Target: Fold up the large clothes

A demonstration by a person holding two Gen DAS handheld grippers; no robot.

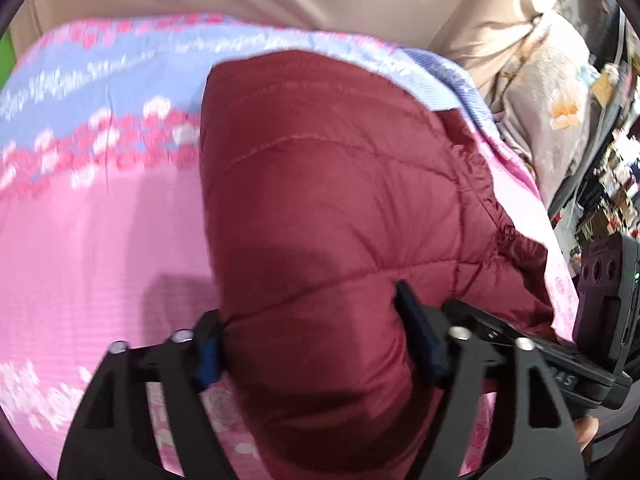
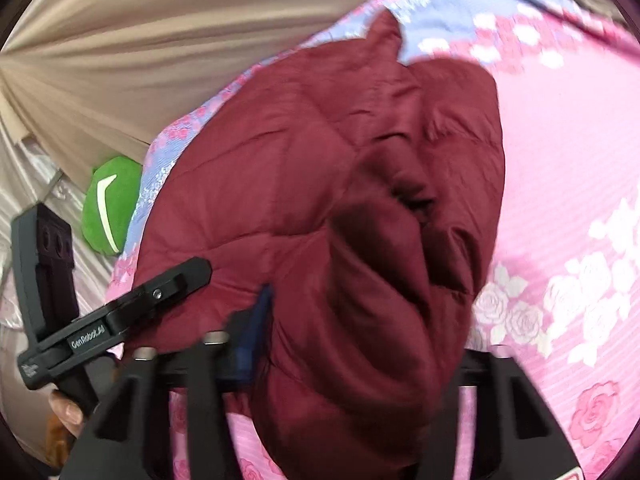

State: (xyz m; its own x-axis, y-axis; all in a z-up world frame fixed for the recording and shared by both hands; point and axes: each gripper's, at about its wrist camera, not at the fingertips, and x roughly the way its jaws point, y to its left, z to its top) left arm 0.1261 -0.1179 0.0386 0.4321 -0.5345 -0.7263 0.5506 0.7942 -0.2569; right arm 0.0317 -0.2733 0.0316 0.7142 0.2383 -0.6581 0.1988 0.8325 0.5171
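A dark red quilted puffer jacket (image 1: pixel 328 184) lies on a pink and lilac flowered bedsheet (image 1: pixel 100 232). My left gripper (image 1: pixel 316 344) has its blue-padded fingers on either side of a thick fold of the jacket's near edge. In the right wrist view the same jacket (image 2: pixel 320 168) fills the middle. My right gripper (image 2: pixel 360 340) holds a bunched fold of it; the left blue pad (image 2: pixel 256 328) presses the fabric and the right finger is hidden behind the cloth. The other gripper shows at the edge of each view: right wrist view (image 2: pixel 120 312), left wrist view (image 1: pixel 600 304).
Beige curtain fabric (image 2: pixel 120 60) hangs beyond the bed. A green cushion (image 2: pixel 110 208) sits at the bed's far edge. A grey patterned blanket (image 1: pixel 560 120) and cluttered shelves (image 1: pixel 616 184) lie to the right of the bed.
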